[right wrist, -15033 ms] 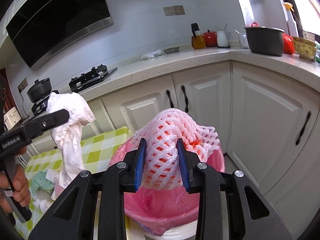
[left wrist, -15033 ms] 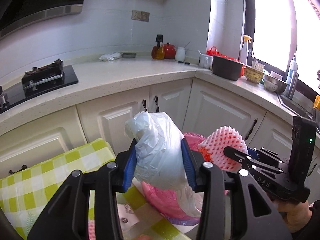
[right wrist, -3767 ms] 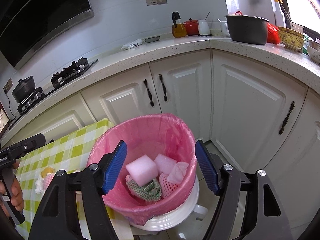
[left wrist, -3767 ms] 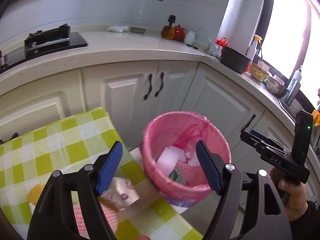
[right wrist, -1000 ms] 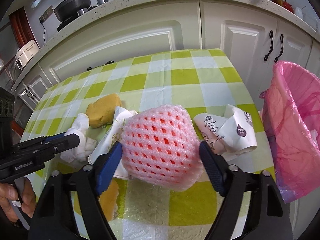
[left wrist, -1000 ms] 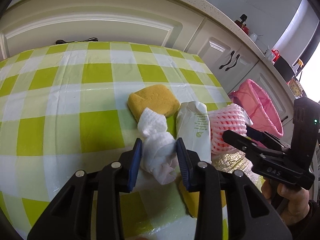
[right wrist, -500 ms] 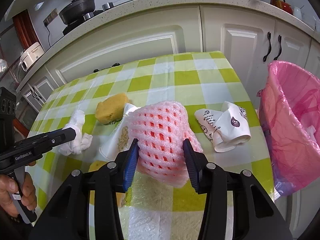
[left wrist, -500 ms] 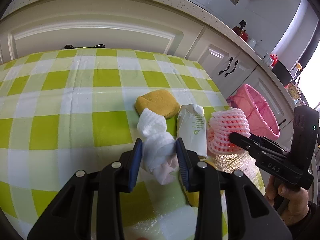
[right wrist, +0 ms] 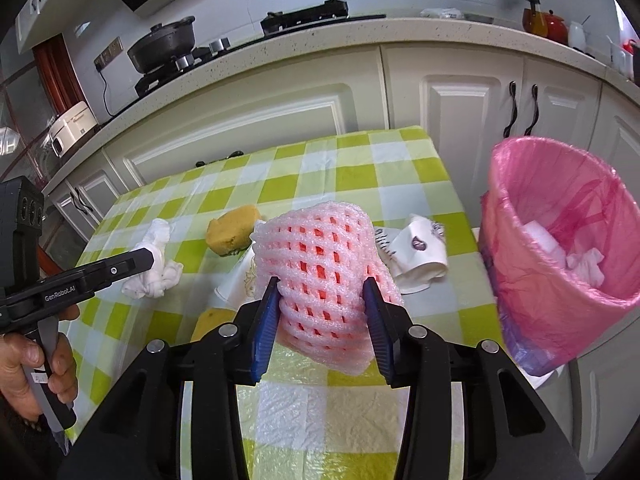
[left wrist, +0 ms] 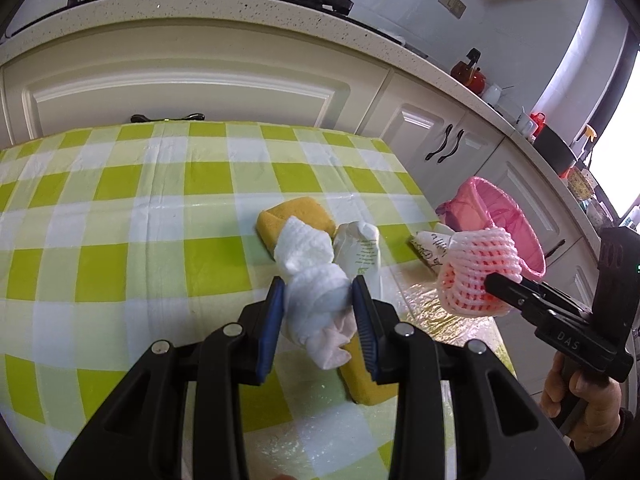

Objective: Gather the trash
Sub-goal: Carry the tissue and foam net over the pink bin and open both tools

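In the left wrist view, the left gripper sits at lower centre, its blue pads clenched on a crumpled white tissue that bulges above and below them. The tissue covers part of the yellow sponge behind it on the green checked tablecloth. A second yellow sponge at lower centre is half hidden by the right finger. A crushed white paper cup lies just right of the tissue. At right, the right gripper comes in from the frame edge; its tips are buried in a pink foam fruit net, so its jaws cannot be read here. A printed paper wrapper peeks out behind the net. The pink-lined trash bin stands beyond the table's right edge, its lower part hidden by the net. A hand at the lower right corner is cut off.

In the right wrist view, the right gripper has just been closing, and its pads pinch the pink foam fruit net at centre. The net hides most of the crushed white paper cup. The printed paper wrapper lies right of it. The pink-lined trash bin at right holds white scraps, hard to identify. At left, the left gripper carries the crumpled white tissue; only one of its fingers shows. The yellow sponge lies on the green checked tablecloth.
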Available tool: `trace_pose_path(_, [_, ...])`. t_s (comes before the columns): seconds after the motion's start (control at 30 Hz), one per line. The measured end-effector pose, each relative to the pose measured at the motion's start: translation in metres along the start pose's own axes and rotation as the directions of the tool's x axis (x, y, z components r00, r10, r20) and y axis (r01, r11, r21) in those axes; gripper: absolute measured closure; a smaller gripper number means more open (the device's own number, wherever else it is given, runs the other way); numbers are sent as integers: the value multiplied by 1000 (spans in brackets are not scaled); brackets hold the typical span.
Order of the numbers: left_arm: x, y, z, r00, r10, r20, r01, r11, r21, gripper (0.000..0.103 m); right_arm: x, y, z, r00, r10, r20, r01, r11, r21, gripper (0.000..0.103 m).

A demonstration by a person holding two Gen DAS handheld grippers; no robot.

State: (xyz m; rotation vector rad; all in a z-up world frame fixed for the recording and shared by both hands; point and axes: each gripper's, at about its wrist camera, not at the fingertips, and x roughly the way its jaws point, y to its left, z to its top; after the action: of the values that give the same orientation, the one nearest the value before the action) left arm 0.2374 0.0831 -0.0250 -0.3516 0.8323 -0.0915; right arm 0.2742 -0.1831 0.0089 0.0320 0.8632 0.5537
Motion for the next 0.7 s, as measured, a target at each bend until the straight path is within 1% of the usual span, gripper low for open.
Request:
trace_pose_path(0.23, [-12,-24,9,999,-12,29,11,999,38,69,-40,-19,7,998,-21,62,20,1000,11,62])
trace_pose_path(0.33, [-17,-41,15,999,-25,44,22,998,63,69,-56,-31,11,995,-37,89,35,999,22,62])
trace_pose_path(0.47, [-20,-69,27,996,-55,64,49,994,101,69,-79,-51,19,990,-68,125,64,997,36,62])
trace_pose_path(0.7, [-16,-124,48,991,-108,79,93,980,176,69,-112,-100,34,973,-143,179,132,989,73,62])
